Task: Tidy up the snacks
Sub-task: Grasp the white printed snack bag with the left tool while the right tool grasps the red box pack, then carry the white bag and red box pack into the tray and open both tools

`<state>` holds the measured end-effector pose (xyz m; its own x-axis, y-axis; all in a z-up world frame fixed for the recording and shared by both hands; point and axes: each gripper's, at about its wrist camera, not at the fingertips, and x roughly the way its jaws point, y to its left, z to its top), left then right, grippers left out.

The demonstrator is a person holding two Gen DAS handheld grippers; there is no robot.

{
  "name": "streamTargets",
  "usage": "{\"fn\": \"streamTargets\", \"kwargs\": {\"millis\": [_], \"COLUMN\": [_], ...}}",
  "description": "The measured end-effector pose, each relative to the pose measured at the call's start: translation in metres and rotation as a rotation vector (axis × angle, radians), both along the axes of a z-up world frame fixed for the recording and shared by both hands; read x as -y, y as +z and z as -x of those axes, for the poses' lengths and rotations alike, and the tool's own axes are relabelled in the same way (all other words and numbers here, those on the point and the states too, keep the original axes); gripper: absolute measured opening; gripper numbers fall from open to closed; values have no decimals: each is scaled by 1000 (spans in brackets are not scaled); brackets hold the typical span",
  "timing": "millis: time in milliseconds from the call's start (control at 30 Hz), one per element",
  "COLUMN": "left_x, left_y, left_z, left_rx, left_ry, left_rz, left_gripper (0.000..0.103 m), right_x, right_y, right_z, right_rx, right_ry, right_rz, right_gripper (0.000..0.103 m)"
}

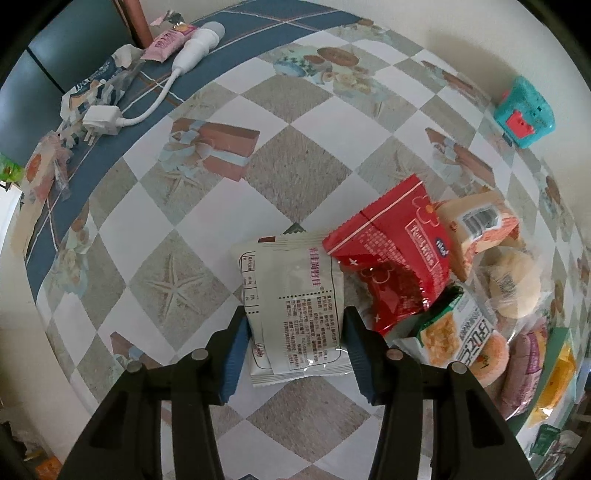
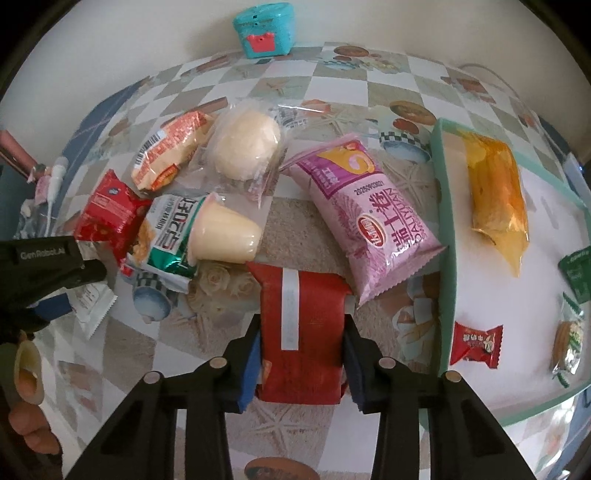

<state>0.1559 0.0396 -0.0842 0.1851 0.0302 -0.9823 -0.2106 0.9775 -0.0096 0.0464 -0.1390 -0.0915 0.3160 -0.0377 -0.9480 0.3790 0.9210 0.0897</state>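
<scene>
The right gripper [image 2: 301, 354] clasps a dark red packet [image 2: 301, 332]; the left gripper [image 1: 295, 347] clasps a white sachet [image 1: 295, 306]. Right of the right fingers, the green-rimmed tray [image 2: 445, 236] holds few snacks, so most remain loose ahead.

My table [image 1: 295, 122] wears a checkered cloth. On it lie a white packet [image 1: 295, 310], red packets [image 1: 388, 254], a bun [image 2: 245, 146], a pink bag [image 2: 369, 218], a teal tray [image 2: 445, 221], a teal box [image 2: 264, 29] by the wall, and a charger [image 1: 101, 120].
</scene>
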Motion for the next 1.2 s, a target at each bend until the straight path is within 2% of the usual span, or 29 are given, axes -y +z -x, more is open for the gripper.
{"fn": "streamTargets", "kwargs": {"millis": [33, 500, 667, 900, 1200], "left_x": [0, -17, -14, 17, 80], "left_y": [4, 54, 77, 84, 91], "left_z": [1, 20, 30, 39, 67], "left_rx": [12, 134, 196, 229, 247], "left_ry": [-10, 6, -15, -109, -307], "left_rz": [26, 80, 67, 77, 95], "left_gripper": [52, 52, 52, 52, 52], "right_x": [0, 14, 24, 58, 120], "right_y": [4, 60, 75, 87, 96], "right_z": [1, 27, 31, 49, 81], "right_rx": [7, 145, 182, 200, 221], "right_ry": [0, -70, -128, -245, -427], "right_rz": [-3, -61, -50, -17, 2], "right_gripper": [42, 42, 42, 42, 42]}}
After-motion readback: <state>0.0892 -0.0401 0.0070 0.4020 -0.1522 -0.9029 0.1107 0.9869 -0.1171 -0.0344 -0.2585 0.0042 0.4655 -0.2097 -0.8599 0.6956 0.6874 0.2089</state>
